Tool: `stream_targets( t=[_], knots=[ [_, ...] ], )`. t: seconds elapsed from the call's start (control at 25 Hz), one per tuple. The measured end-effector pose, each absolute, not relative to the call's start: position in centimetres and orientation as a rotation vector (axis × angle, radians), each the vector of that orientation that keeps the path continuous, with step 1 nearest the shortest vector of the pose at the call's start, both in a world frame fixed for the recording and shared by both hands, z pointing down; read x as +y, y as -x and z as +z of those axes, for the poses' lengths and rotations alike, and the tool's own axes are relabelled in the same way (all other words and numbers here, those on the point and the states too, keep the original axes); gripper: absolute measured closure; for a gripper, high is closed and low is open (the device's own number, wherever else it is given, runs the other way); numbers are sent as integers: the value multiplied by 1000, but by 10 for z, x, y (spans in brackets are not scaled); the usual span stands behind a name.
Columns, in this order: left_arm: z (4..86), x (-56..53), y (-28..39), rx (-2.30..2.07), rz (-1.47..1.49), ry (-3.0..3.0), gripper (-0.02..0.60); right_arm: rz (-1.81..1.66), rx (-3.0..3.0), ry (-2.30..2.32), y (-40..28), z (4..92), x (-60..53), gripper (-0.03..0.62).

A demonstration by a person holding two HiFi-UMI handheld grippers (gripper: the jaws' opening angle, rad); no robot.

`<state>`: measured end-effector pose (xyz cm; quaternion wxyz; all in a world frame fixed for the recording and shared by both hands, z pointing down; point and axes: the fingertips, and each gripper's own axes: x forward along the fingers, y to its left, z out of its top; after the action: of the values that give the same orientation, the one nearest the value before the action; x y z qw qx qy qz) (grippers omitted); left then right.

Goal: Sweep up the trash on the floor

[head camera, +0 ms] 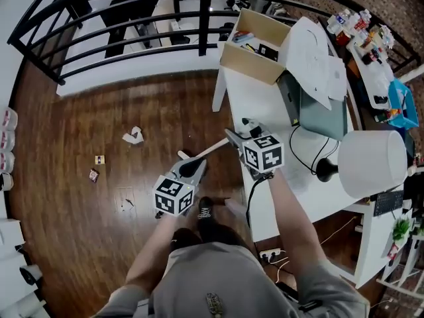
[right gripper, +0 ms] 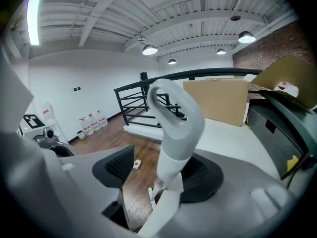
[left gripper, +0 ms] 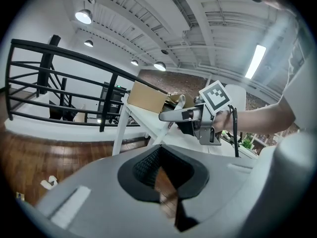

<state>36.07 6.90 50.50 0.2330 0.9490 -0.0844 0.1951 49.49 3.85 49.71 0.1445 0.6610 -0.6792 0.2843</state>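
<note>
Trash lies on the dark wood floor: a crumpled white paper (head camera: 133, 136) (left gripper: 48, 183) (right gripper: 137, 164), a small yellow scrap (head camera: 99, 159) and a small wrapper (head camera: 93, 175). A long tool with a white shaft (head camera: 204, 150) slants from the floor toward the table edge. Its grey looped handle (right gripper: 176, 128) stands between the wide-apart jaws of my right gripper (head camera: 233, 138) (right gripper: 161, 175), which is open; the pads are not pressing on it. My left gripper (head camera: 195, 166) (left gripper: 163, 182) hangs shut and empty just left of the shaft, low over the floor. The tool's lower end is hidden.
A white table (head camera: 252, 105) stands right of the grippers with a cardboard box (head camera: 255, 45), a lamp (head camera: 371, 164) and cables on it. A black railing (head camera: 132, 18) closes the far side. Water bottles (head camera: 6, 141) line the left wall. The person's shoes (head camera: 205, 211) stand below the grippers.
</note>
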Motion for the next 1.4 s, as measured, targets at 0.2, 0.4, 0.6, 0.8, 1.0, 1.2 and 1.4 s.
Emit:
stream_targets(
  t=[0.2, 0.4, 0.6, 0.8, 1.0, 1.2, 1.4],
  knots=[
    [512, 65, -352, -276, 527, -2580, 577, 811, -2003, -1798, -476, 495, 33, 379],
    [519, 65, -331, -345, 521, -2555, 577, 798, -2038, -1666, -443, 497, 36, 522],
    [523, 65, -301, -446, 514, -2527, 577, 771, -2133, -1564, -405, 487, 29, 526],
    [531, 67, -258, -557, 502, -2490, 577, 705, -2214, -1459, -356, 477, 24, 528],
    [536, 71, -221, -635, 487, -2456, 577, 631, -2286, -1362, -309, 457, 22, 530],
    [542, 87, -191, -644, 491, -2450, 577, 562, -2376, -1260, -256, 424, 28, 530],
    [545, 111, -174, -623, 488, -2459, 530, 524, -2460, -1121, -201, 396, 46, 530]
  ],
)
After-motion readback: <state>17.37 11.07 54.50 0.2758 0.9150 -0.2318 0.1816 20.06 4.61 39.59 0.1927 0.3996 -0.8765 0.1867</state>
